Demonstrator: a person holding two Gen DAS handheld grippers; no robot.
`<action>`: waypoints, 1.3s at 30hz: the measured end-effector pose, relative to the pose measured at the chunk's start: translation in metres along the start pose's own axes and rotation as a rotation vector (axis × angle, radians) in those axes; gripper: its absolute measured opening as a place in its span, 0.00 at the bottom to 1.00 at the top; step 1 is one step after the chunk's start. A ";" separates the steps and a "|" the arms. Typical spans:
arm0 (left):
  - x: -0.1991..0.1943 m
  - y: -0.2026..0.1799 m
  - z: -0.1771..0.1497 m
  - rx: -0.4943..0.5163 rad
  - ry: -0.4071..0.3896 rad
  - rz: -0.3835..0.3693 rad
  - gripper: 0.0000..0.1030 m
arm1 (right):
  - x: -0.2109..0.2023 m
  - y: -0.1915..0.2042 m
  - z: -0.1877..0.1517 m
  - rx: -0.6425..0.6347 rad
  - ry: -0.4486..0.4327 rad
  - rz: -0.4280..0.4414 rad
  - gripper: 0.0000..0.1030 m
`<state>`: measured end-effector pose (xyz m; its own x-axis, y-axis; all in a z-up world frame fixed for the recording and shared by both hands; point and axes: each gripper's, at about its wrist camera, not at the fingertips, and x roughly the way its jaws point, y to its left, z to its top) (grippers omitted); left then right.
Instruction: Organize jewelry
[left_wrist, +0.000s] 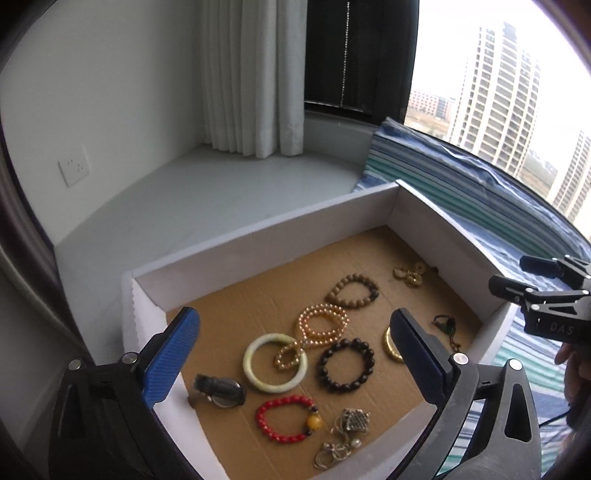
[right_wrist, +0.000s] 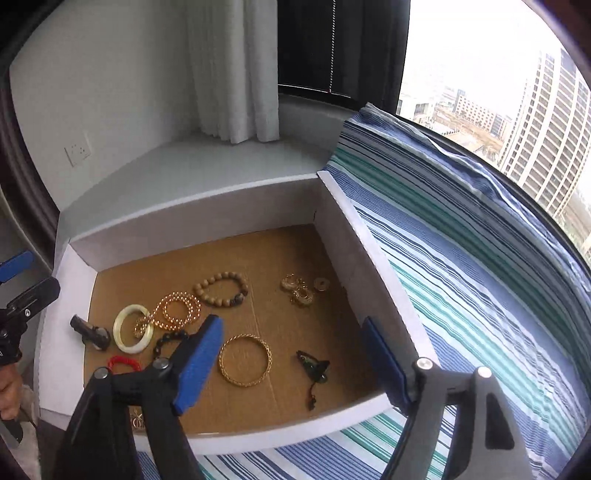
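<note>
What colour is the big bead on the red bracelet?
Amber yellow bead on the red bracelet; clearest in left wrist view.

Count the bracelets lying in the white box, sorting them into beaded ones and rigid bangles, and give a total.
Beaded bracelets: 4 (tan wooden bead bracelet, golden bead bracelet, dark brown bead bracelet, red bead bracelet)
Rigid bangles: 2 (pale green stone bangle, twisted gold metal bangle)
Total: 6

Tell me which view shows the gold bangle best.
The right wrist view: the gold bangle lies whole and unobstructed on the box floor. In the left wrist view, the left gripper's finger hides most of it, leaving an arc.
</note>
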<state>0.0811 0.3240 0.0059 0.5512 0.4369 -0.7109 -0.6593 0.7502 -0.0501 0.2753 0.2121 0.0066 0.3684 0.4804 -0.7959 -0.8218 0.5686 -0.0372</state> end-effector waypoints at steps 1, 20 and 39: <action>-0.001 -0.001 -0.004 -0.016 0.014 -0.003 0.99 | -0.007 0.007 -0.004 -0.014 -0.004 0.002 0.77; -0.022 -0.001 -0.034 -0.057 0.043 0.213 0.99 | -0.034 0.070 -0.033 -0.094 -0.023 0.026 0.77; -0.030 0.013 -0.031 -0.127 0.060 0.191 0.99 | -0.040 0.085 -0.028 -0.114 -0.031 0.001 0.77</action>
<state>0.0404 0.3048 0.0049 0.3815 0.5320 -0.7559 -0.8098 0.5867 0.0042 0.1787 0.2224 0.0180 0.3792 0.5030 -0.7767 -0.8658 0.4891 -0.1060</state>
